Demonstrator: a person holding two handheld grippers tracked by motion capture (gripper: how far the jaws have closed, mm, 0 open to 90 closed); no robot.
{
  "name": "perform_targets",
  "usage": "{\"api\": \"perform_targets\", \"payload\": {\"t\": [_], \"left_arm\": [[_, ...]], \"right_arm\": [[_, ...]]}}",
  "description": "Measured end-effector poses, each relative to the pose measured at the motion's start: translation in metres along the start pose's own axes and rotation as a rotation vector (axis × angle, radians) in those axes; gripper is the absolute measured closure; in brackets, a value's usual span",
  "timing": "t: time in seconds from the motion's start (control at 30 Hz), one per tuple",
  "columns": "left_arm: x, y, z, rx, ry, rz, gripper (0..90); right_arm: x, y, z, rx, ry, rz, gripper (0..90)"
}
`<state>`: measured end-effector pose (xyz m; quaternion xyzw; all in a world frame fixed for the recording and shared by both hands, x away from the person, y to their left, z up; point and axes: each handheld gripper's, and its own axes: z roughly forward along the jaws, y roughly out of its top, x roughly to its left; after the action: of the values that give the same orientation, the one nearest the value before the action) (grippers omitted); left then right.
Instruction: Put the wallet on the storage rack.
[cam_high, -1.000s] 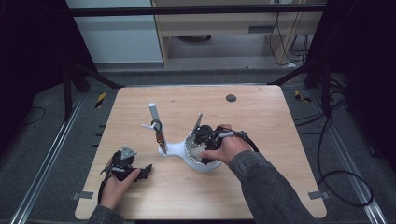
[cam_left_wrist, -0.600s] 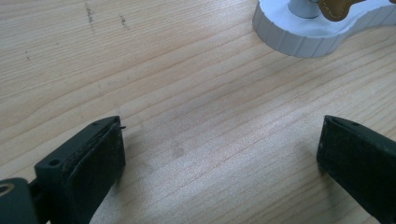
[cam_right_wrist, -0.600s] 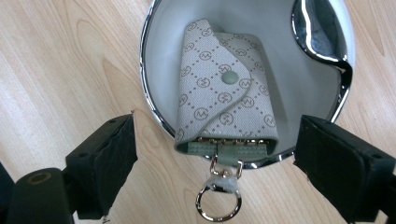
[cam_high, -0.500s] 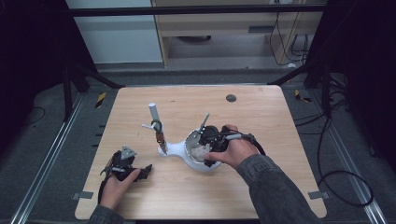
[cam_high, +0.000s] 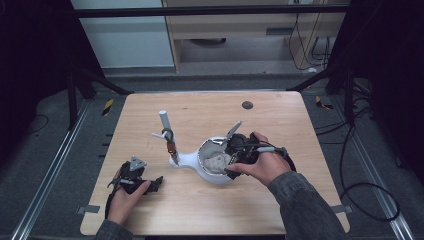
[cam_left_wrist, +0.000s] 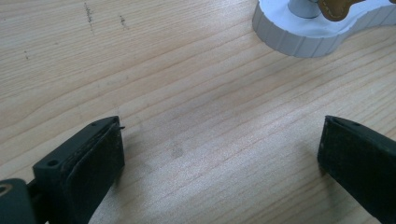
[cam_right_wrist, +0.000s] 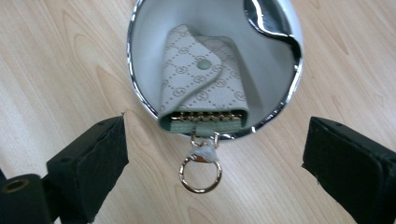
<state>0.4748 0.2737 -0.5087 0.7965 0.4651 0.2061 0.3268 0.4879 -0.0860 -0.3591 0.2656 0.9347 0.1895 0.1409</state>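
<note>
Resting inside the chrome-rimmed dish (cam_right_wrist: 140, 56), its ring (cam_right_wrist: 200, 173) hanging over the rim onto the surface (cam_right_wrist: 60, 60), the key pouch (cam_right_wrist: 201, 79) lies free as the right tool (cam_right_wrist: 215, 154), jaws just opening, clears it, the left tool (cam_left_wrist: 219, 158) idling open.

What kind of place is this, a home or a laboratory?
Probably a lab or workshop set up for recording. A bare wooden table stands inside a dark metal frame on grey carpet, loose cables trail over the floor, and yellow-black hazard tape marks the floor.
</note>
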Motion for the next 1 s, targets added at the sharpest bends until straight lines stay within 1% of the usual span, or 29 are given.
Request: {"api": "perform_targets", "payload": {"t": [0.1, 0.13, 0.2, 0.3, 0.33, 0.47, 0.6, 0.77, 0.83, 0.93, 0.97, 1.0], "left_arm": [[0.000, 0.000, 0.000, 0.000, 0.000, 0.000, 0.0], [0.000, 0.000, 0.000, 0.000, 0.000, 0.000, 0.0], [0.000, 0.000, 0.000, 0.001, 0.000, 0.000, 0.0], [0.000, 0.000, 0.000, 0.001, 0.000, 0.000, 0.0], [0.000, 0.000, 0.000, 0.000, 0.000, 0.000, 0.0], [0.000, 0.000, 0.000, 0.000, 0.000, 0.000, 0.0], [0.000, 0.000, 0.000, 0.000, 0.000, 0.000, 0.0], [0.000, 0.000, 0.000, 0.001, -0.001, 0.002, 0.0], [0.000, 0.000, 0.000, 0.001, -0.001, 0.002, 0.0], [-0.001, 0.000, 0.000, -0.002, 0.000, 0.000, 0.0], [-0.001, 0.000, 0.000, -0.002, 0.000, 0.000, 0.0], [-0.001, 0.000, 0.000, -0.002, 0.000, 0.000, 0.0]], "right_arm": [[-0.004, -0.006, -0.003, -0.034, 0.003, 0.023, 5.4], [-0.006, -0.009, -0.004, -0.049, -0.004, 0.030, 5.4], [-0.009, -0.013, -0.005, -0.064, -0.006, 0.034, 5.3], [-0.012, -0.018, -0.006, -0.066, -0.016, 0.056, 5.3], [-0.013, -0.020, -0.006, -0.072, -0.023, 0.056, 5.3], [-0.017, -0.025, -0.007, -0.093, -0.030, 0.066, 5.6], [-0.022, -0.029, -0.009, -0.116, -0.046, 0.086, 5.5], [-0.026, -0.035, -0.008, -0.130, -0.062, 0.111, 5.7], [-0.029, -0.039, -0.008, -0.143, -0.075, 0.127, 5.7], [-0.033, -0.045, -0.008, -0.176, -0.097, 0.156, 6.0], [-0.035, -0.048, -0.008, -0.194, -0.105, 0.179, 6.2], [-0.037, -0.051, -0.009, -0.206, -0.112, 0.189, 6.6]]}}
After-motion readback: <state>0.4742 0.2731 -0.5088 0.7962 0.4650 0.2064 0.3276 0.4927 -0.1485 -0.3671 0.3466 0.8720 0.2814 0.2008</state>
